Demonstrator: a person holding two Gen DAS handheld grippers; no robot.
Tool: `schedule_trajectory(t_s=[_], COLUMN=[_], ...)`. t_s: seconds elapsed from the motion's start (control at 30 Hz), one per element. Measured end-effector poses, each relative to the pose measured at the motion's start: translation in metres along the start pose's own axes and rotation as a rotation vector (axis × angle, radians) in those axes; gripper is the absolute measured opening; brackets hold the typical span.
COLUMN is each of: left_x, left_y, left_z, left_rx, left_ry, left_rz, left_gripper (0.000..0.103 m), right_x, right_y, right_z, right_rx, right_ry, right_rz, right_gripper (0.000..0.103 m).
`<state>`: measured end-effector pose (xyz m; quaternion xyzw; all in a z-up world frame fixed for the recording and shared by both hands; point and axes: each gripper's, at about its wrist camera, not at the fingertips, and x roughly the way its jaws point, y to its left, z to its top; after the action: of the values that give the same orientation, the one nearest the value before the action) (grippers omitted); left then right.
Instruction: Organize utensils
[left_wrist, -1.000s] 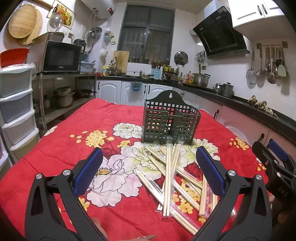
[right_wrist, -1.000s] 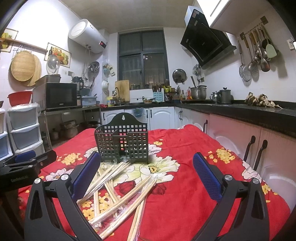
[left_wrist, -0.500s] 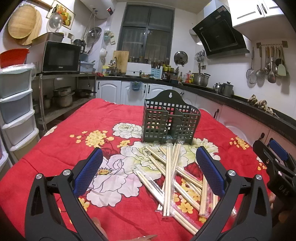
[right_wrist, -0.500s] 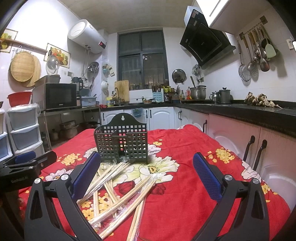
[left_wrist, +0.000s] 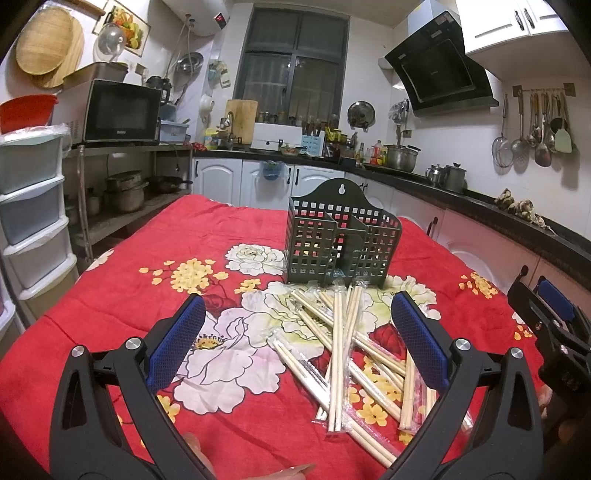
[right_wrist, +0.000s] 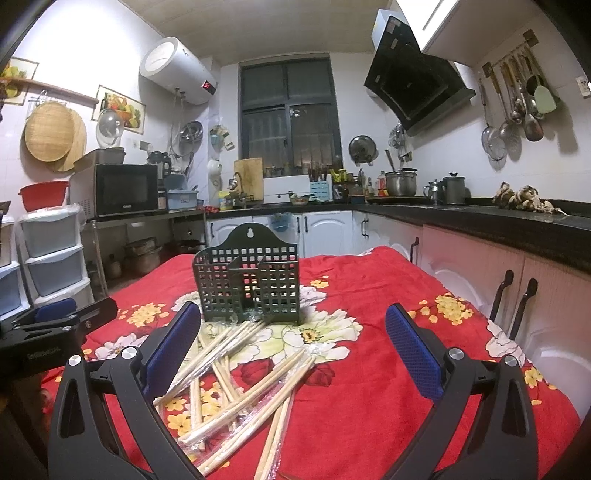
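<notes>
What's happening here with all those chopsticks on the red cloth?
A person is holding a clamp-like gripper in each hand, about to tidy up utensils. The left gripper and the right gripper are both open and empty, poised above the table. A loose pile of wrapped chopsticks lies on the flowered red tablecloth, just in front of a dark green slotted utensil holder that stands upright. No chopsticks show in the holder, so sorting has not begun.
</notes>
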<state>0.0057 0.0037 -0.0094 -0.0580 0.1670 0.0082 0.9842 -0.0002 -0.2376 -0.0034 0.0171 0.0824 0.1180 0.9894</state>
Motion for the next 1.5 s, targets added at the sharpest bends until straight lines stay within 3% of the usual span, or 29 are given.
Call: schedule_trajectory(t_s=[0.43, 0.77, 0.97, 1.1, 1.4, 1.5], left_x=[0.011, 0.021, 0.035, 0.045, 0.077, 0.092], left_y=[0.021, 0.012, 0.007, -0.004, -0.016, -0.018], left_z=[0.017, 0.045, 0.059, 0.071, 0.079, 0.079], left_rx=[-0.044, 0.002, -0.001, 0.026, 0.056, 0.062], left_ry=[0.069, 0.075, 0.095, 0.098, 0.153, 0.194], left_rz=[0.001, -0.029, -0.128, -0.126, -0.193, -0.196], left_gripper=[0.093, 0.093, 0.093, 0.093, 0.093, 0.093], right_x=[0.019, 0.034, 0.044, 0.053, 0.093, 0.107], right_y=[0.004, 0.004, 0.002, -0.003, -0.027, -0.034], right_z=[0.018, 0.028, 0.032, 0.033, 0.030, 0.027], right_rx=[-0.048, -0.066, -0.084, -0.063, -0.028, -0.017], right_ry=[0.094, 0.151, 0.183, 0.212, 0.352, 0.406], right_rz=[0.057, 0.072, 0.069, 0.072, 0.044, 0.038], right_gripper=[0.097, 0.097, 0.097, 0.097, 0.096, 0.086])
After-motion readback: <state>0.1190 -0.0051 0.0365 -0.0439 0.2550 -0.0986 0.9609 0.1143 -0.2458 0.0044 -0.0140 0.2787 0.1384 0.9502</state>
